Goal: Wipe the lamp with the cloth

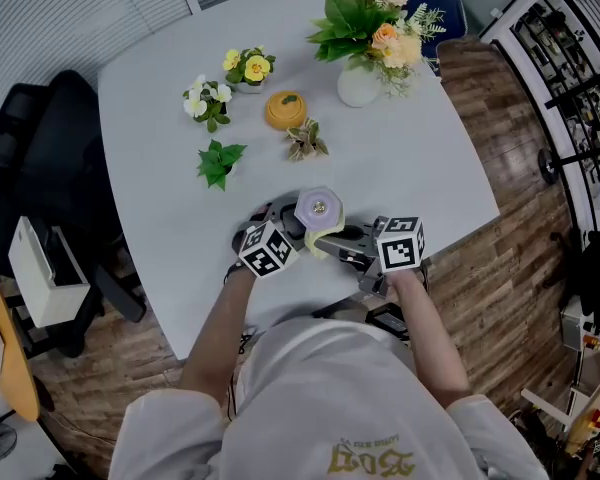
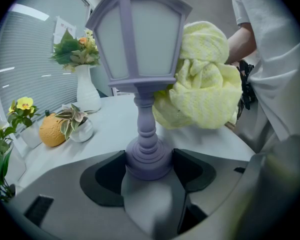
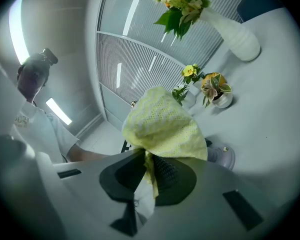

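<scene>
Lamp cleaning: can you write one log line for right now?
left gripper shut on lamp base | right gripper shut on cloth | cloth against lamp's side

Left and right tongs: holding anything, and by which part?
Left tongs grip the lamp by its round base. Right tongs pinch the yellow cloth at a bunched lower fold.

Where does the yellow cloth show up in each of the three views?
Head view: yellow cloth at lower centre, just below the lamp.
Left gripper view: right of centre, against the lamp.
Right gripper view: centre, clamped in the right gripper.
Shared landmark: the white vase of flowers.
</scene>
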Action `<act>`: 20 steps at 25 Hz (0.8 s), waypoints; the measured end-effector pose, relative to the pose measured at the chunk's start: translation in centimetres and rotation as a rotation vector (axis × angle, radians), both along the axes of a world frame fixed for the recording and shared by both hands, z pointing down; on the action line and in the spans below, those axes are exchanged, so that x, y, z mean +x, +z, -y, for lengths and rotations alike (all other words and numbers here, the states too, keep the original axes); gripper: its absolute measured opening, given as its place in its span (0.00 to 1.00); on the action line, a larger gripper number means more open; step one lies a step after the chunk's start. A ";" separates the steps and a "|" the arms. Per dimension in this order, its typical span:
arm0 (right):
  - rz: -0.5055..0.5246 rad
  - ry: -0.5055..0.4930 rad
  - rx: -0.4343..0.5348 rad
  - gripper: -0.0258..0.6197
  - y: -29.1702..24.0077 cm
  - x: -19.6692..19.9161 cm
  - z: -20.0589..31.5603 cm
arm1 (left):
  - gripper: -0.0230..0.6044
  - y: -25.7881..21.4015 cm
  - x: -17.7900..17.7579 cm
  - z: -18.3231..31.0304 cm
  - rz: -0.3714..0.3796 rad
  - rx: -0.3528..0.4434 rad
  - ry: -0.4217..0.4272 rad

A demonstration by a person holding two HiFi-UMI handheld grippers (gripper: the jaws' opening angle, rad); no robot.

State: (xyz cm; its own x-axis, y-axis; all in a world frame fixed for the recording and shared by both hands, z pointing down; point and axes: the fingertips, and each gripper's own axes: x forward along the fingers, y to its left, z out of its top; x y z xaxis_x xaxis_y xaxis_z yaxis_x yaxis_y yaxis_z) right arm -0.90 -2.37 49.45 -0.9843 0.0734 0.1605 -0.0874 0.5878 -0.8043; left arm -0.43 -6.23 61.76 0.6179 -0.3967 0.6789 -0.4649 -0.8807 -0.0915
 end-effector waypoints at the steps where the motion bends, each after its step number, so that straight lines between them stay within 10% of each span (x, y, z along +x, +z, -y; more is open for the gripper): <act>1: -0.011 -0.003 -0.001 0.11 0.2 0.0 0.0 | 0.52 0.0 0.0 0.0 0.000 0.000 0.000; 20: -0.113 -0.010 0.022 0.11 2.6 -0.2 0.6 | 0.52 -0.1 0.0 -0.1 0.000 0.004 0.000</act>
State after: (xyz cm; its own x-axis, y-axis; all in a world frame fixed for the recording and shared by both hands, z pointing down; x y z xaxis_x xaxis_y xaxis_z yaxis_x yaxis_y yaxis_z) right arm -1.08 -2.96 52.08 -0.9591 0.0784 0.2721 -0.1706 0.6068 -0.7763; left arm -0.38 -6.18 61.68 0.6180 -0.3993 0.6772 -0.4650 -0.8802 -0.0946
